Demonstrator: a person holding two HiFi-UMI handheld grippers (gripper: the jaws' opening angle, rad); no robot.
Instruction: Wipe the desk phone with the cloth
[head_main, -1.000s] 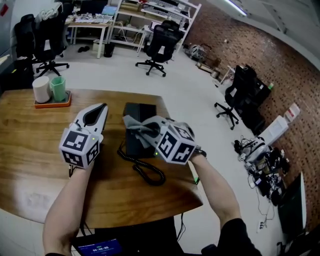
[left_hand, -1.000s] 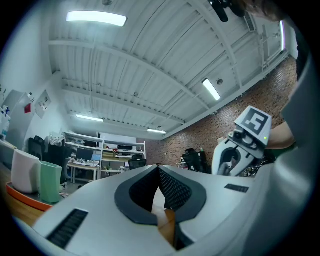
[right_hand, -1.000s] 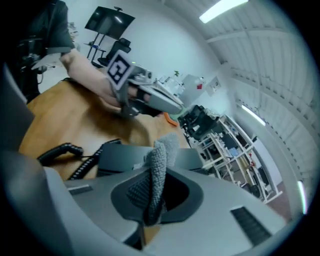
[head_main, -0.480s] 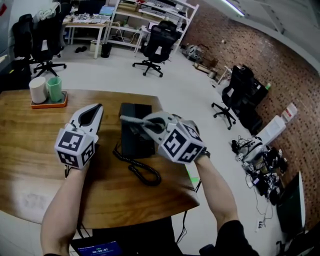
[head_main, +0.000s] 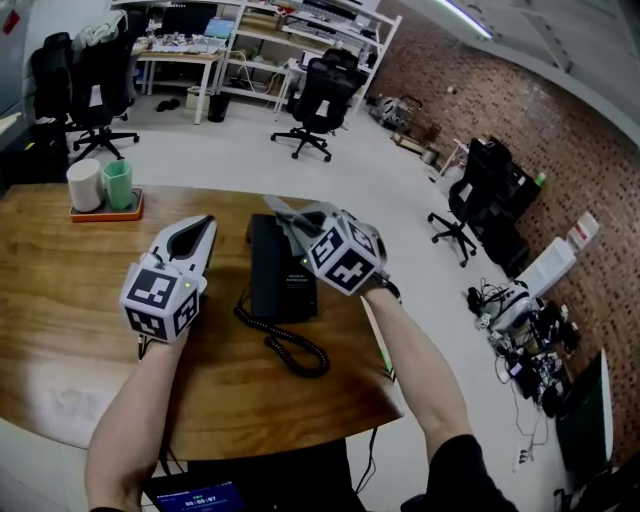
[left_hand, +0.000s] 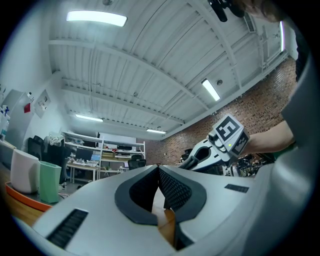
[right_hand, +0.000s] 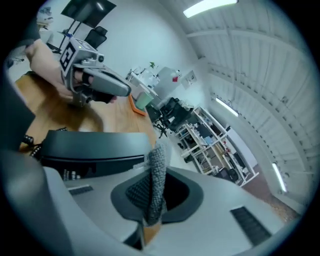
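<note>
The left hand-held gripper (head_main: 203, 224) points forward, away from the body, with its marker cube nearest the person. Its jaws are closed pad to pad with nothing between them. It appears to hover just above the counter (head_main: 60, 300), though contact cannot be ruled out from the head view. The left forearm (head_main: 135, 420) is bare and extended. The right hand-held gripper (head_main: 287, 214) angles forward and to the left, jaws clamped on a fold of grey cloth (right_hand: 157, 175). The right forearm (head_main: 415, 360) is bare, with a dark sleeve (head_main: 470, 475) at the elbow.
</note>
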